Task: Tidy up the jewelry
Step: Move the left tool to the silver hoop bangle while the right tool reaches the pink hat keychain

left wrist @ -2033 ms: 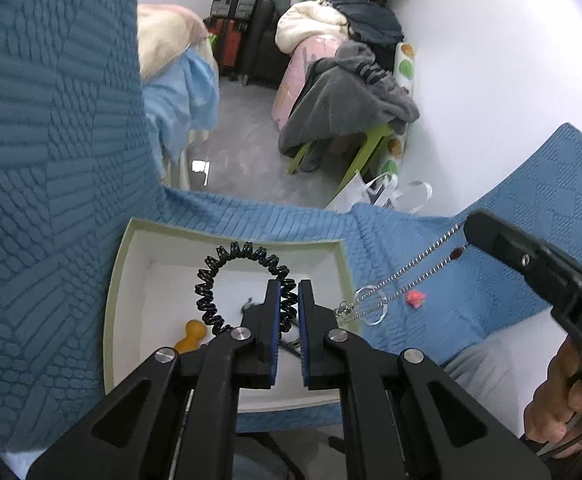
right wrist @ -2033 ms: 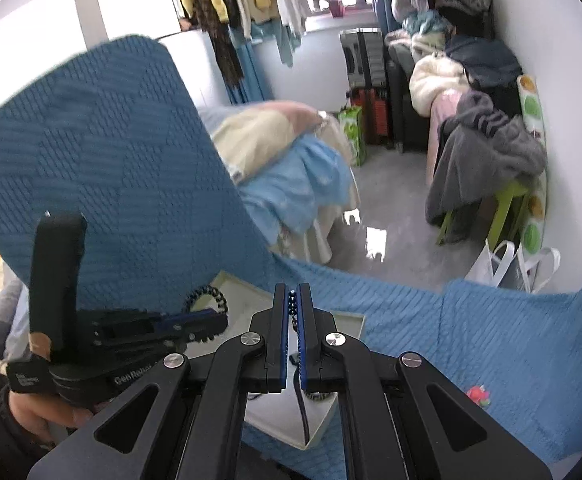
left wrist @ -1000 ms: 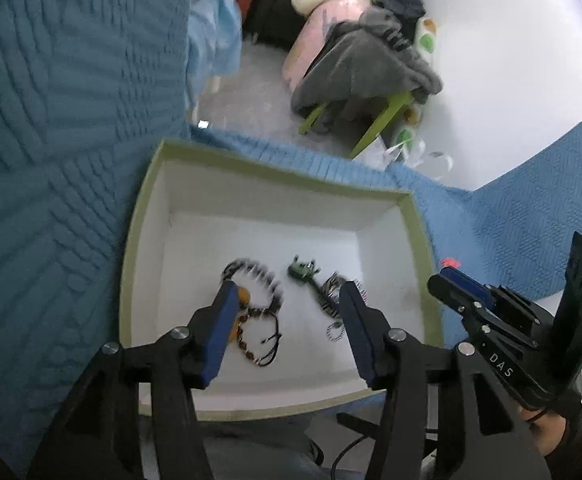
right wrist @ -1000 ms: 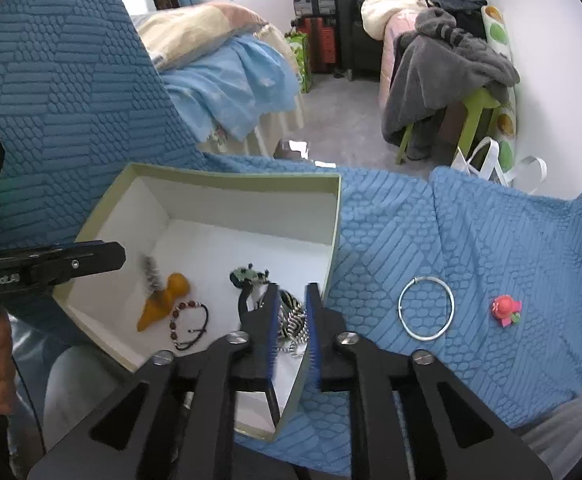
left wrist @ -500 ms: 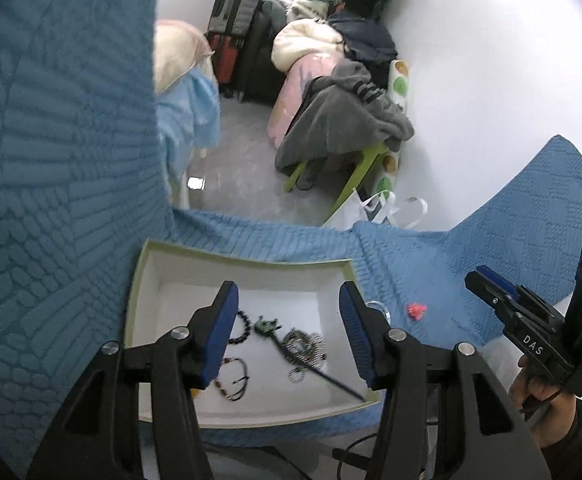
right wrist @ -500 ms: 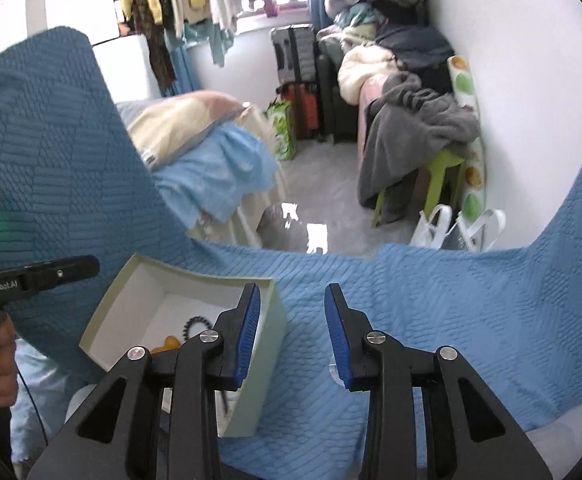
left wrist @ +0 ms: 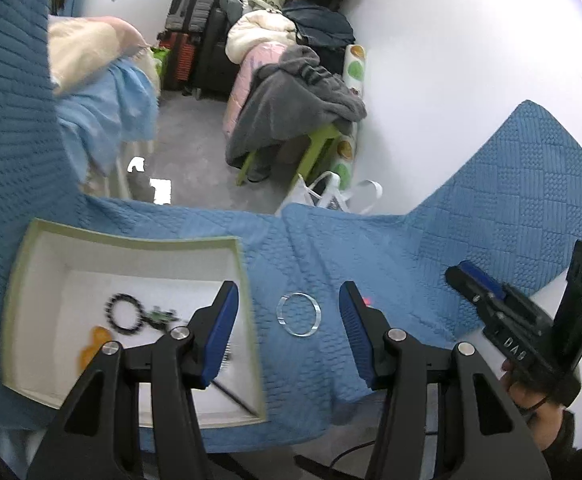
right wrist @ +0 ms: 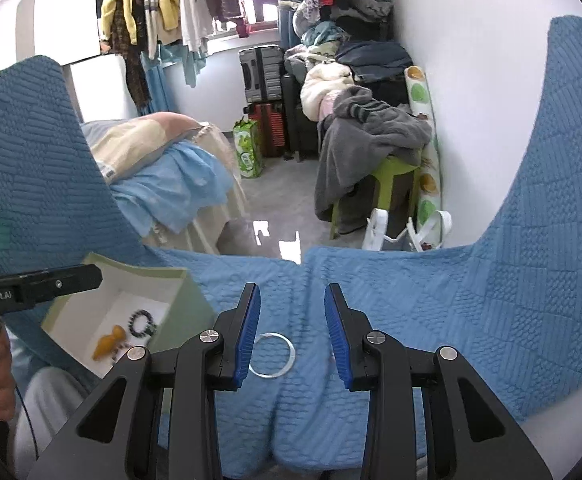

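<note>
A pale green box [left wrist: 139, 243] with a white inside sits on a blue quilted cloth [left wrist: 371, 248]. In it lie a black coil band [left wrist: 123, 313], a yellow piece [left wrist: 93, 343], a green-topped pin [left wrist: 162, 315] and more jewelry hidden by my finger. A silver bangle [left wrist: 299, 313] lies on the cloth right of the box, and also shows in the right wrist view [right wrist: 272, 354]. A small red piece [left wrist: 367, 301] peeks past my finger. My left gripper [left wrist: 289, 332] is open and empty above the bangle. My right gripper [right wrist: 291, 332] is open and empty above the bangle too.
The box also shows at the left of the right wrist view [right wrist: 171, 284]. The cloth's far edge drops to a grey floor [right wrist: 275, 204]. Beyond are a bed [right wrist: 163, 168], a green stool with grey clothes [right wrist: 371, 144] and suitcases [right wrist: 263, 76].
Both grippers were shut on jewelry over the box, opened and dropped it inside. Both have since moved right, off the box and over the bangle.
</note>
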